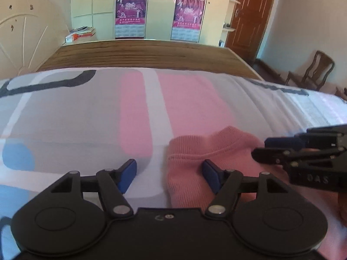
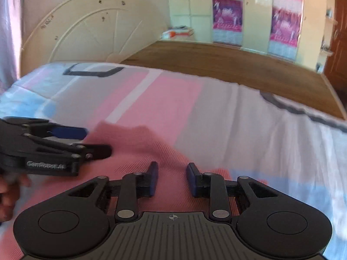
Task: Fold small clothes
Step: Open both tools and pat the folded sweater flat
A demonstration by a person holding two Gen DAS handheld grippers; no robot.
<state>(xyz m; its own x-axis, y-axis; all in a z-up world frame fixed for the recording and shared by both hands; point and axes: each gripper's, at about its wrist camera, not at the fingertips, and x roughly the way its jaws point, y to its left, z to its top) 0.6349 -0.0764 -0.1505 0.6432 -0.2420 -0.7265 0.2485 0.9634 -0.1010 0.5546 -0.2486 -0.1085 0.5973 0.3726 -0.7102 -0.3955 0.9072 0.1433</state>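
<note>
Left gripper (image 1: 169, 176): jaws spread, nothing pinched; left folded edge of pink knit garment (image 1: 195, 162) lies between pads, ahead and below.

Right gripper (image 2: 172, 178): jaws narrowly parted, empty, hovering directly over garment (image 2: 138, 151), so nearer.

Garment lies on patterned bedsheet (image 1: 76, 112) near bed's near edge, long axis apparently crossways between grippers.

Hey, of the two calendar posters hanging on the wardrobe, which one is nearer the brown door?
The right-hand poster in the left wrist view. It hangs nearest the brown door; the other poster hangs farther left, toward the books.
</note>
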